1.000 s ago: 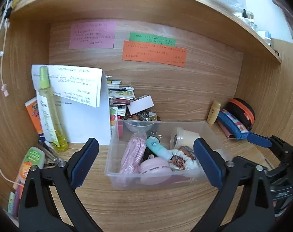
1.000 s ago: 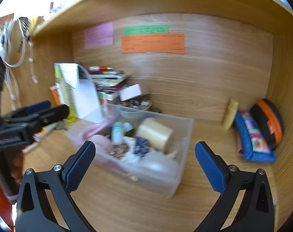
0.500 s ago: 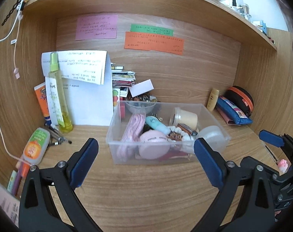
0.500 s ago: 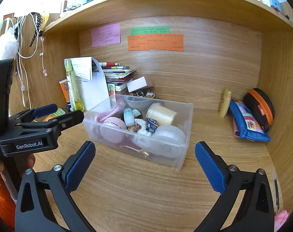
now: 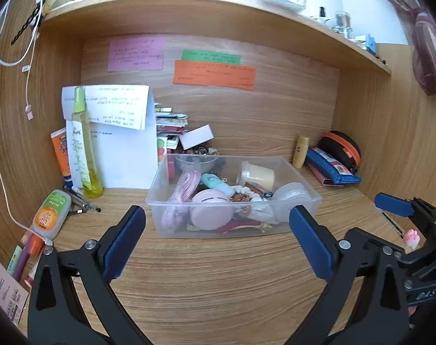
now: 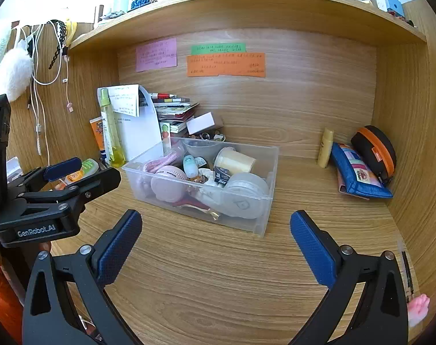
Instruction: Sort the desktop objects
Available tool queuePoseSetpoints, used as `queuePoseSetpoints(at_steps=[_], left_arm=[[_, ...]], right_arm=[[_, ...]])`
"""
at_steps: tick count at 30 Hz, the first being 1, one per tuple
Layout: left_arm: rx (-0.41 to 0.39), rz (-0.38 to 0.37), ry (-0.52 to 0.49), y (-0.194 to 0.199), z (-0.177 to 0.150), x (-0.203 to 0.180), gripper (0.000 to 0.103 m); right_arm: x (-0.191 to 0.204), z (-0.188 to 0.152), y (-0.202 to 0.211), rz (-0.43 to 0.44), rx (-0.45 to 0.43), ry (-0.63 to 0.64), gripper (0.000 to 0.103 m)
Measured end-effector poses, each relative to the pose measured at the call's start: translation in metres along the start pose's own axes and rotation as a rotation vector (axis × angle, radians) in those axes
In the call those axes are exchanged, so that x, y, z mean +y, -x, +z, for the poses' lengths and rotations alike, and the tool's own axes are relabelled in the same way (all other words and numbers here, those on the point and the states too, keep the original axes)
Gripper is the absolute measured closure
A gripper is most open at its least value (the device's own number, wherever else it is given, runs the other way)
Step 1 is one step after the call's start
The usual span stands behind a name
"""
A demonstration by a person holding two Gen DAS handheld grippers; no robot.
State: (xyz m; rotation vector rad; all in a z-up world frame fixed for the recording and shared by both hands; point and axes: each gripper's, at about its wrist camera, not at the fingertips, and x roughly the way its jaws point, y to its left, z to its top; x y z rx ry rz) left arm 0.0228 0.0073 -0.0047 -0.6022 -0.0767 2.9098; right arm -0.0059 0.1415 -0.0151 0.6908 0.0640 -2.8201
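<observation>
- The clear plastic box (image 5: pixel 233 227) sits mid-desk, at 12 o'clock from the left gripper (image 5: pixel 216 234), and holds a pink round case (image 5: pixel 210 211), a pink cord (image 5: pixel 182 192), a cream tub (image 5: pixel 256 174) and a white round lid (image 5: pixel 292 198).
- The left gripper hovers above the wooden desk (image 5: pixel 218 281) with its jaws spread wide and nothing between them.
- The right gripper (image 6: pixel 216 238) also hovers with jaws wide apart and empty; the box lies at its 12 o'clock.
- A tall yellow-green bottle (image 5: pixel 82 143) stands at 10 o'clock from the box, against white paper (image 5: pixel 123 155).
- A blue pouch (image 6: pixel 359 172) and a black case with orange trim (image 6: pixel 376 151) lie at 2 o'clock, against the right wall.
- A small yellow tube (image 6: pixel 325 148) stands just left of the pouch.
</observation>
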Motion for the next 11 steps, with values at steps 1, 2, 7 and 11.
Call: queuePoseSetpoints(at_steps=[1, 2, 7, 11], left_arm=[[-0.005, -0.003, -0.008, 0.001, 0.000, -0.002, 0.002], [-0.010, -0.006, -0.012, 0.002, 0.000, -0.003, 0.002], [-0.003, -0.029, -0.018, 0.002, 0.001, -0.006, 0.002], [0.033, -0.014, -0.001, -0.008, 0.001, -0.003, 0.002]], right_arm=[[0.000, 0.000, 0.000, -0.001, 0.001, -0.001, 0.000], [-0.001, 0.000, -0.001, -0.002, 0.003, -0.004, 0.000], [-0.005, 0.000, -0.007, 0.001, 0.018, -0.016, 0.000], [-0.007, -0.001, -0.012, -0.001, 0.026, -0.018, 0.000]])
